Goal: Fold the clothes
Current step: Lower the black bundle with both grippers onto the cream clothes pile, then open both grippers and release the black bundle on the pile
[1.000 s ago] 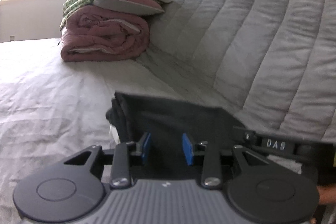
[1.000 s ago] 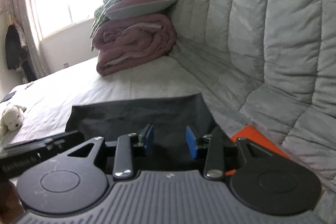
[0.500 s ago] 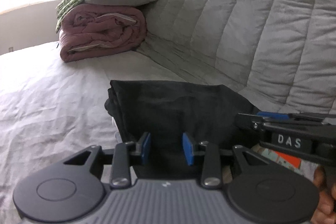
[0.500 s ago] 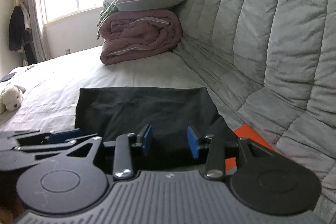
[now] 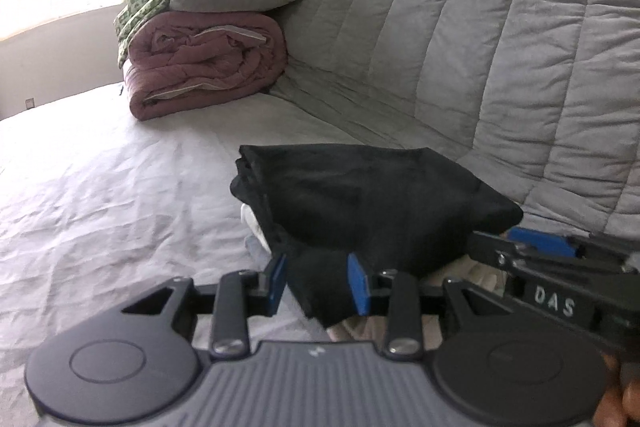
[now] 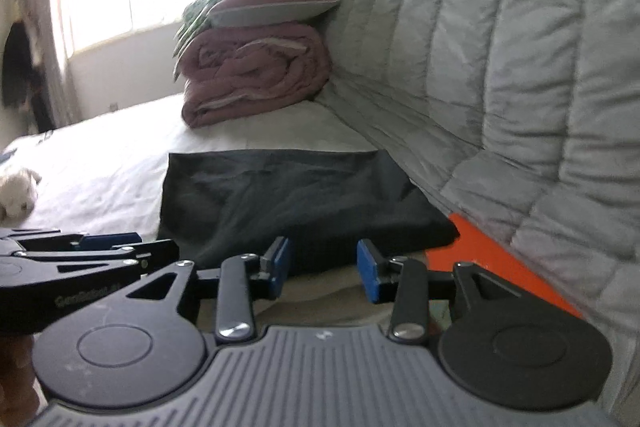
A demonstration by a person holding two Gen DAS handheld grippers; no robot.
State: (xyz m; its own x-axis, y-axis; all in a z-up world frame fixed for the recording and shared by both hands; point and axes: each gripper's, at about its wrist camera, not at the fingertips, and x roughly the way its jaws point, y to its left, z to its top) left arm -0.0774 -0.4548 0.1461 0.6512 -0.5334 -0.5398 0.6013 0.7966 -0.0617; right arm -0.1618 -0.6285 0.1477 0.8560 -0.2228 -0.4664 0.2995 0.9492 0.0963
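From the left wrist, the left hand-held gripper pinches a fold of the black garment lying on the bed at its twelve o'clock, while from the right wrist the right hand-held gripper stands parted, empty, the garment's near edge just beyond its pads.

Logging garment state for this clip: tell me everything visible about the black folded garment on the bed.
The black folded garment is soft matte cloth folded into a rough rectangle of several layers, edges stacked at its left side. It lies on the pale wrinkled bed sheet, beside the grey quilted cover. A near flap hangs between the left gripper pads. Light cloth peeks out beneath it.
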